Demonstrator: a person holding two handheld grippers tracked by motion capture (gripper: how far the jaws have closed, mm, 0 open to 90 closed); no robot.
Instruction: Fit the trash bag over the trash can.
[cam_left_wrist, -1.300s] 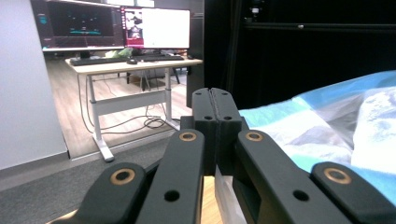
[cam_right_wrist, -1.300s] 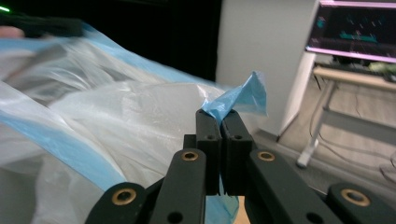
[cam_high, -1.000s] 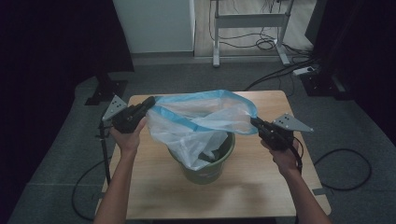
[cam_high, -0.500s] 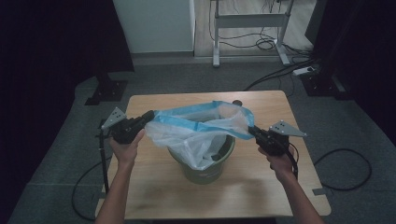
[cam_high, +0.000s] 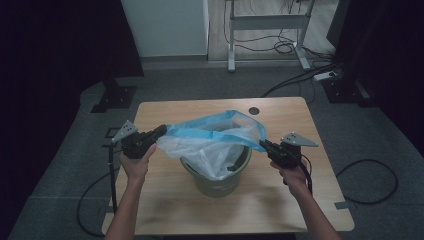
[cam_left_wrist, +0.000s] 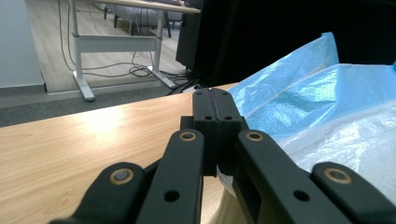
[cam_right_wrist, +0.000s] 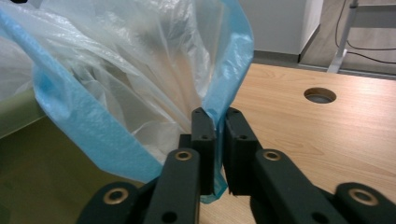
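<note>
1. The wooden table (cam_high: 165, 210) sits in the middle of the high view, and its near edge runs along the bottom of the frame.
2. The green bin (cam_high: 216, 182) stands in the middle of the table, with bare wood on every side of it.
3. A small round hole (cam_high: 254, 110) shows in the wood near the table's far edge.
4. The left gripper (cam_high: 159, 132) is left of the bin, with its jaws pinched tight on the blue edge of the bag (cam_high: 210, 142).
5. The right gripper (cam_high: 263, 145) is right of the bin, with its jaws squeezed on the bag's other blue edge.
6. The bag is thin, see-through and crinkly, with a blue rim. It is pulled wide between the 2 grippers, and its bottom hangs down inside the bin.
</note>
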